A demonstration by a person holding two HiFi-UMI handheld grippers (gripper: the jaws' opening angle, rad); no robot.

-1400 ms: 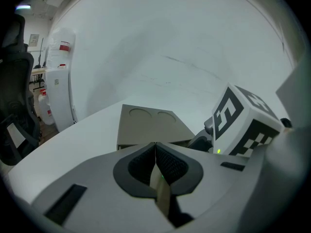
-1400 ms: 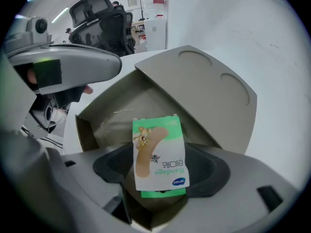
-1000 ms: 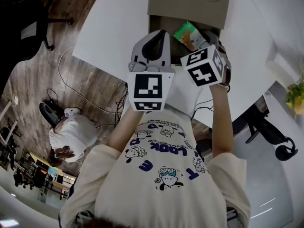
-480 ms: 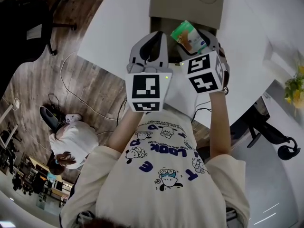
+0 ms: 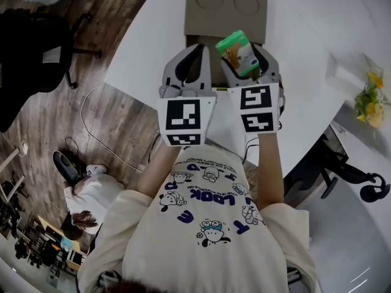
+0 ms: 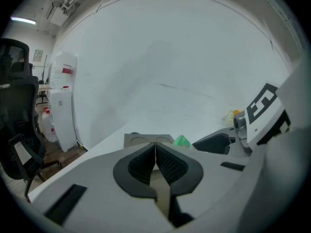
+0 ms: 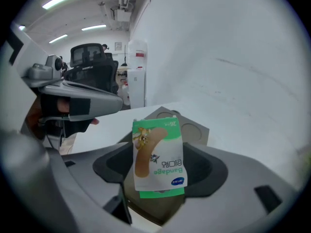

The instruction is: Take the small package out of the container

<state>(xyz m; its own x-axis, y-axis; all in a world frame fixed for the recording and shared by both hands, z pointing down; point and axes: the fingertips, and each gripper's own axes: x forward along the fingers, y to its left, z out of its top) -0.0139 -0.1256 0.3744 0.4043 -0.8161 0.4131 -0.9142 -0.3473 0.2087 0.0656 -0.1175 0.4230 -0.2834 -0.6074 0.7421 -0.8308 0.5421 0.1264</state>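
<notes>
Right claw (image 7: 160,176) tight on one small package (image 7: 158,154); left claw (image 6: 155,161) closed, empty; one container (image 5: 226,8).

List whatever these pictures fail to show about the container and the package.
- Inside of the container: head view, covered by the left gripper, the right gripper and the package.
- Where the right gripper grips the package: right gripper view, the package itself hides it.
- The package's small print: too small in every view.
</notes>
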